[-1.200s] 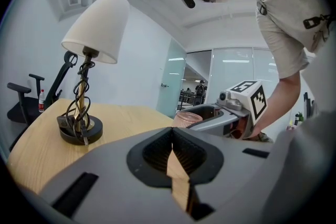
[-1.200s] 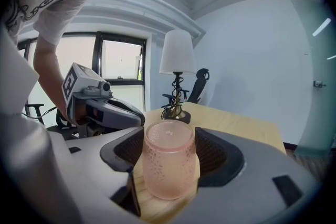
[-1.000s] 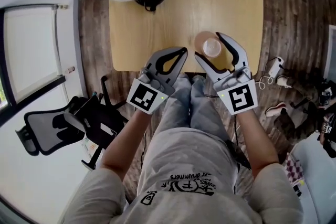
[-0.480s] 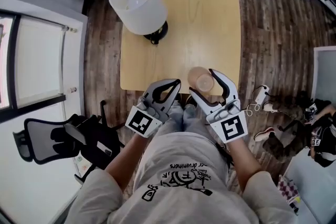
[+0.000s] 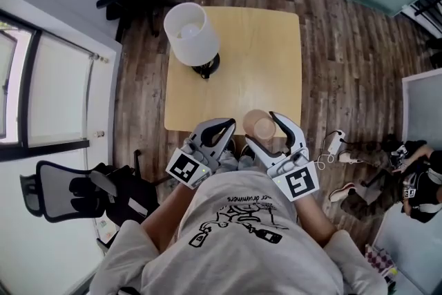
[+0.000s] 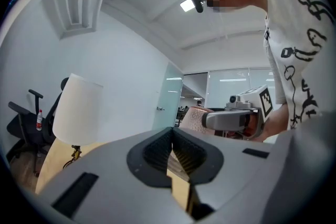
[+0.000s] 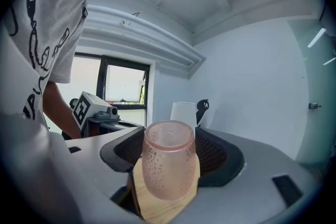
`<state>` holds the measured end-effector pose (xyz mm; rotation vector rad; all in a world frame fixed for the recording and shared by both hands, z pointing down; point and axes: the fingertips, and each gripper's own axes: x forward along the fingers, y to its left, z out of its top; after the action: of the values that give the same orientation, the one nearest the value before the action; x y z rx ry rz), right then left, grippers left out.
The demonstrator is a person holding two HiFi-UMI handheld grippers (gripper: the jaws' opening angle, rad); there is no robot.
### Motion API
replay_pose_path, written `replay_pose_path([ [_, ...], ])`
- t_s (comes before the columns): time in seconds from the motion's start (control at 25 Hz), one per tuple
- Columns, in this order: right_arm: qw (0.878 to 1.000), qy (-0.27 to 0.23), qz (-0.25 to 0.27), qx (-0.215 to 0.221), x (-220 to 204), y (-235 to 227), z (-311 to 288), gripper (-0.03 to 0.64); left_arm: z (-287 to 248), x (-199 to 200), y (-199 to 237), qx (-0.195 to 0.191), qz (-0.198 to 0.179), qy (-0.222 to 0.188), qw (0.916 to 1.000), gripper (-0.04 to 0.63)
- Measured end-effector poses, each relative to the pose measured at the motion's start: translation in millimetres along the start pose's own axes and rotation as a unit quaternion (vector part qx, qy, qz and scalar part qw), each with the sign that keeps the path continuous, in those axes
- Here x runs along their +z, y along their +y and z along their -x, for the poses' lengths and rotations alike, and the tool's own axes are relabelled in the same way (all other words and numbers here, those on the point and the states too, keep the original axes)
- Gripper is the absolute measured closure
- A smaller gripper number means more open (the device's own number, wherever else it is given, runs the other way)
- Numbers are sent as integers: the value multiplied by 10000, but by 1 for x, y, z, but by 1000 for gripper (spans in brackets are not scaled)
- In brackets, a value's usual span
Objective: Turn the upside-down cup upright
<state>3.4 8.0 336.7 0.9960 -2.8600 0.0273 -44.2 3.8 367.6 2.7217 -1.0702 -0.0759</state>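
Wooden floor and the small table (image 5: 276, 52) lay farther below than a second before, because the person had apparently straightened up and both tools had risen too. The right tool (image 5: 260, 128) stayed clamped on the pink cup (image 5: 255, 122), pads against the glass on both sides. The cup had therefore left the table and hung over its near edge, with what looked like its base still uppermost. The left tool (image 5: 229, 124) was pinched shut on nothing, just beside it. With the cup lifted clear, the turn itself seemed the step left to do.

White lamp (image 5: 192, 34) on wooden table (image 5: 266, 59)
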Motion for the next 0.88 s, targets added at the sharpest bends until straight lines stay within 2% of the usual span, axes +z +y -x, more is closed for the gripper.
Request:
replay_pose_path([
  [0.16, 10000, -45, 17, 23, 14, 2, 6, 305, -5, 16, -11, -136, -47, -80, 9999, 586],
  [0.28, 9997, -102, -219, -24, 16, -4, 11, 304, -7, 22, -16, -175, -81, -152, 9997, 586],
  [0.36, 9980, -211, -603, -3, 12, -10, 13, 305, -6, 25, -16, -201, 6, -215, 9996, 586],
  [0.44, 9900, -453, -1337, -27, 6, -17, 15, 305, -4, 27, -17, -270, 48, -268, 9993, 585],
  [0.56, 9645, -802, -2509, -168, -4, -31, 21, 305, -3, 29, -20, -381, -28, -233, 9990, 584],
  [0.64, 9439, -981, -3141, -274, -11, -40, 26, 305, -3, 30, -19, -424, 48, -246, 9988, 584],
  [0.8, 8853, -1406, -4411, -436, -27, -56, 31, 305, 0, 26, -17, -587, 289, -158, 9977, 580],
  [0.88, 8574, -1546, -4882, -512, -35, -61, 31, 305, 0, 18, -16, -684, 445, -15, 9967, 538],
])
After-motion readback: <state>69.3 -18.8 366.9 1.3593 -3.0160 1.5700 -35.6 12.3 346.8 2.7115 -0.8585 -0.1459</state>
